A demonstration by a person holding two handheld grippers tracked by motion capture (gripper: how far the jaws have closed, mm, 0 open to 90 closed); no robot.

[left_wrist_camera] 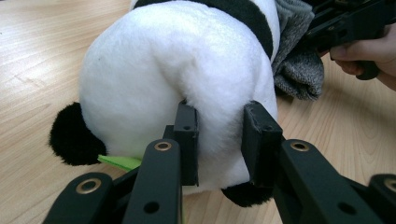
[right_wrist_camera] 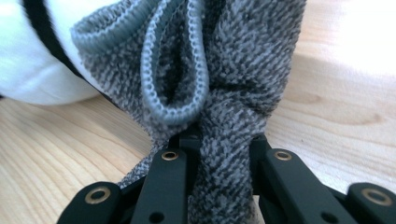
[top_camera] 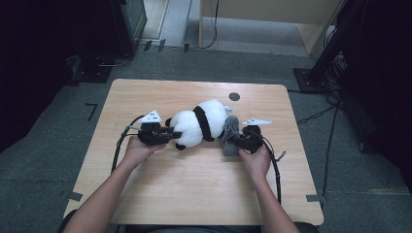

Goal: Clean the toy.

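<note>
Plush panda [top_camera: 197, 125]: white body, black band, black ears and paws. Cloth [right_wrist_camera: 224, 70] beside panda: grey-black marl, plain grey edging.

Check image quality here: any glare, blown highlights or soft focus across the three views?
High view: even light, dark surroundings, table sharp. Left gripper view: plush panda crisp, left gripper pinching its white fur, mild sheen on wood. Right gripper view: grey knitted cloth sharp in the right gripper, upper right corner blown out, panda blurred.

No readable text, label, brand or number appears on anything here.
</note>
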